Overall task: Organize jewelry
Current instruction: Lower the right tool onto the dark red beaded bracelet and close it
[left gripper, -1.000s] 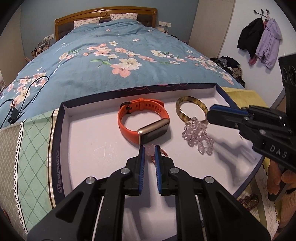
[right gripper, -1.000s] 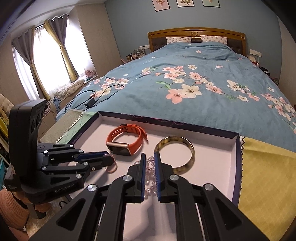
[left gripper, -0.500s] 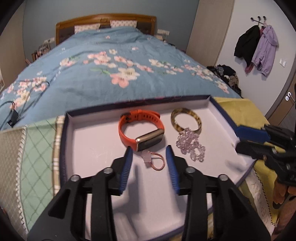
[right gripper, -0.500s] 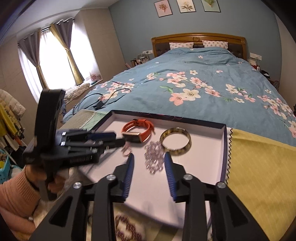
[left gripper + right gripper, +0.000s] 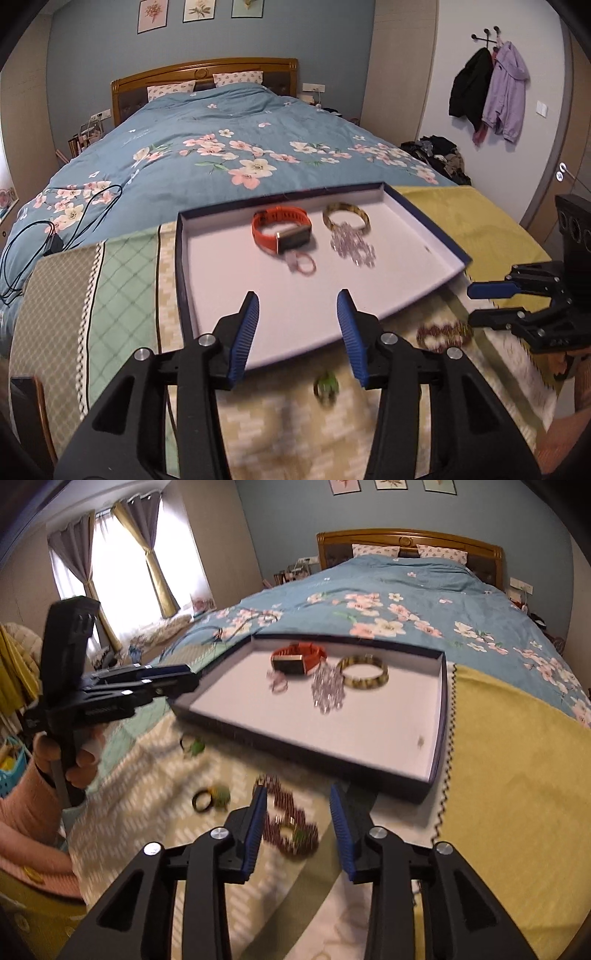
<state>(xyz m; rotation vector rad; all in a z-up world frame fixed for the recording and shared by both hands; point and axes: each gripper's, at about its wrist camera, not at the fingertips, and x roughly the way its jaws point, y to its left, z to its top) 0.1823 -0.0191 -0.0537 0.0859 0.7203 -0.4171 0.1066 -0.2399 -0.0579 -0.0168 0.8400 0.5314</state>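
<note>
Left wrist view: the jaws of the left gripper (image 5: 297, 317) are spread wide with nothing between them, hanging at lower centre over the near edge of the shallow white tray with a dark blue rim (image 5: 180, 273). Inside the tray, upper centre, sits the orange-strapped smartwatch (image 5: 280, 230); just below it, the small pink ring-shaped piece (image 5: 304, 264). To the right, the tortoiseshell bangle (image 5: 346, 218) lies against the clear crystal bead bracelet (image 5: 352, 248). Below the tray, on the pale patterned blanket (image 5: 295, 435), a blurred green ring (image 5: 325, 386) shows between the fingers, and a dark red beaded bracelet (image 5: 443, 334) lies at right, beside the right gripper (image 5: 474, 304), its jaws parted and empty.

Right wrist view: the right gripper (image 5: 297, 818) has its jaws wide apart, holding nothing, framing the dark red beaded bracelet (image 5: 290, 827) at lower centre. Left of it lies a black ring with a green piece (image 5: 210, 799); a green ring (image 5: 194, 746) sits further up. The tray (image 5: 439, 716) fills mid-frame, watch (image 5: 297, 659), bangle (image 5: 364, 672) and crystal beads (image 5: 327, 688) inside. At left, the left gripper (image 5: 184, 677) hovers by the tray's corner.
</note>
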